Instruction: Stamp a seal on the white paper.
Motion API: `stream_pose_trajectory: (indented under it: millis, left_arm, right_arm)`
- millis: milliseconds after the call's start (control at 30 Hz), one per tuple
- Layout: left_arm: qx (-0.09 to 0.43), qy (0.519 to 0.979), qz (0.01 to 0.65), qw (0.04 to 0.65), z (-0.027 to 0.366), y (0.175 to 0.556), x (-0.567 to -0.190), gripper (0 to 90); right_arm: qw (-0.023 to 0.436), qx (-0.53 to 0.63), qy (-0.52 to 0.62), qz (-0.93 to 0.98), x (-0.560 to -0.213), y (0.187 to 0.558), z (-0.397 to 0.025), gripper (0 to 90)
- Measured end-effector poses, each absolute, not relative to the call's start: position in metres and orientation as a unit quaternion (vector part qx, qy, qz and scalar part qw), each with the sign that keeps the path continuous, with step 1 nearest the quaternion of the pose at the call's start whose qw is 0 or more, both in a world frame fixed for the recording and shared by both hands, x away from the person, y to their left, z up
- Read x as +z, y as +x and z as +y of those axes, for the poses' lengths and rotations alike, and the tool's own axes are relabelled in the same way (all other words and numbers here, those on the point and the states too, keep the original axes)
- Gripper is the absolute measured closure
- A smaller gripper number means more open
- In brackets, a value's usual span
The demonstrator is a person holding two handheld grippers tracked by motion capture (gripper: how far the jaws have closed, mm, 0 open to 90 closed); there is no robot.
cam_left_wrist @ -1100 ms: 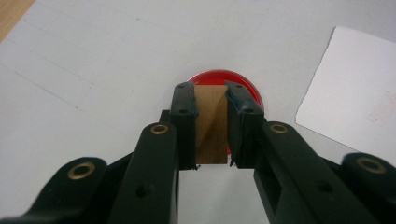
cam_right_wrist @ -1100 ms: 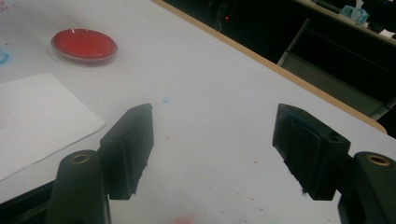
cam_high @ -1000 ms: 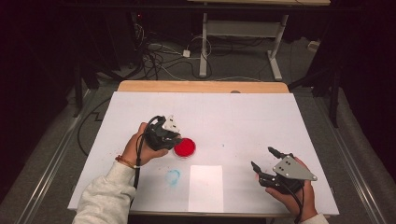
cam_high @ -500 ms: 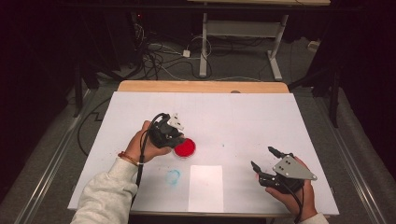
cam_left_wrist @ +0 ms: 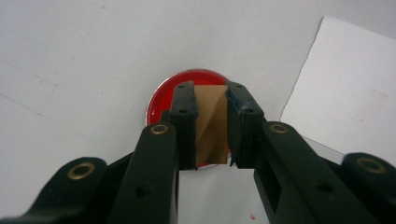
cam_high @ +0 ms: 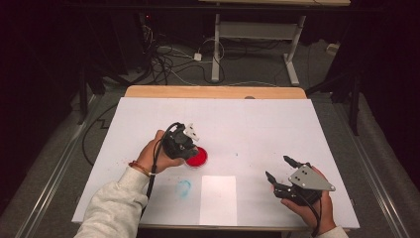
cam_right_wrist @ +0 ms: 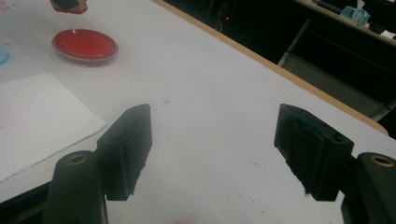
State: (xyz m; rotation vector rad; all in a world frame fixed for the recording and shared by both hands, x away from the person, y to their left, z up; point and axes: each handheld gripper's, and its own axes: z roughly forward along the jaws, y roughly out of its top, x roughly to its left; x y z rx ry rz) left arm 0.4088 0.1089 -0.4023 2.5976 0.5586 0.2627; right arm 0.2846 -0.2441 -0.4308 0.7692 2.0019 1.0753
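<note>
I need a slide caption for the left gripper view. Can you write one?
Left gripper clamps a brown wooden block above a round red ink pad, white paper sheet alongside.

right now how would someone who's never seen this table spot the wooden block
Start at the white-covered table and find the round red ink dish left of its middle. The small tan wooden block hangs just above that dish, clamped in the left gripper, the one wooden piece among white paper.

Bare table [cam_high: 257, 129] beyond red dish [cam_high: 198, 157]
</note>
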Motion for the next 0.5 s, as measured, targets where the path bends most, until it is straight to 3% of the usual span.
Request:
stream_pose_trajectory:
  millis: [500]
  left_arm:
    - [0.071, 0.964, 0.192, 0.169, 0.092, 0.427, -0.426, 73.6]
  right_arm:
    - [0.36, 0.414, 0.3, 0.781, -0.432, 0.283, -0.246, 28.3]
